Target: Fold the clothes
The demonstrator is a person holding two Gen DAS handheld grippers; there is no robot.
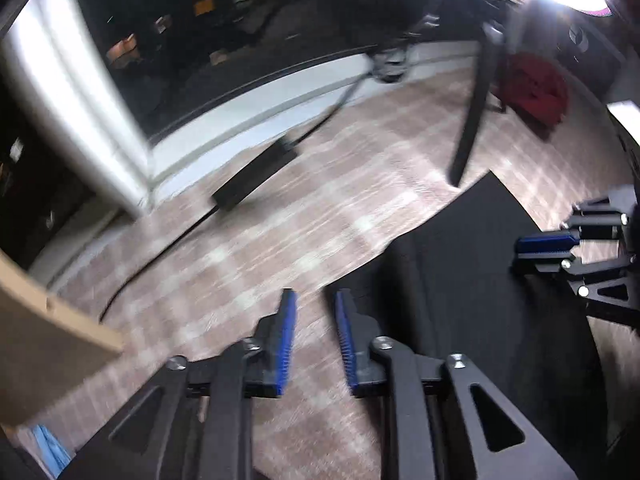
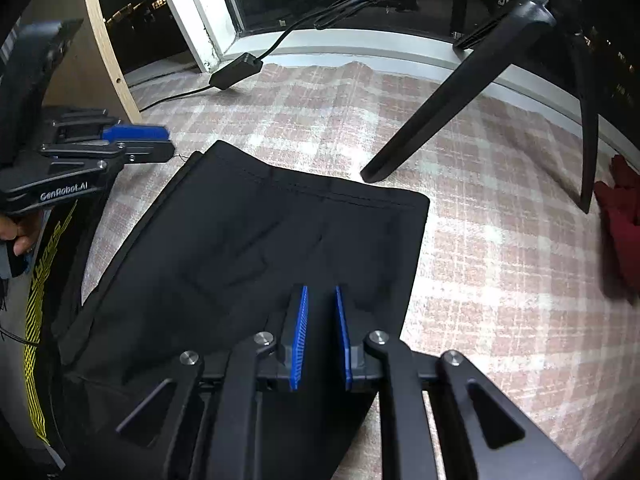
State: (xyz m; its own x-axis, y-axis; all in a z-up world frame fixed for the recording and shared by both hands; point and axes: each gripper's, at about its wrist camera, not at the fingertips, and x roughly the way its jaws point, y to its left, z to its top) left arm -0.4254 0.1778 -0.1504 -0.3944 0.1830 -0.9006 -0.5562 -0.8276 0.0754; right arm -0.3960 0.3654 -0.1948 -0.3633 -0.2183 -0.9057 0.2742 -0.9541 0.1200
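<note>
A black garment (image 2: 248,248) lies flat on the pink checked carpet, its hemmed edge toward the window; it also shows in the left wrist view (image 1: 480,272). My right gripper (image 2: 322,300) is open with blue pads, hovering over the garment's near right part, nothing between the jaws. My left gripper (image 1: 316,300) is open and empty over bare carpet just left of the garment's edge. In the right wrist view the left gripper (image 2: 160,144) sits beside the garment's far left corner. The right gripper (image 1: 520,252) appears at the right edge of the left wrist view.
A black power adapter (image 2: 236,70) with cable lies near the window sill. Black chair legs (image 2: 440,112) stand on the carpet beyond the garment. A red cloth (image 2: 620,216) lies at the right. A wooden board (image 1: 44,344) stands at the left.
</note>
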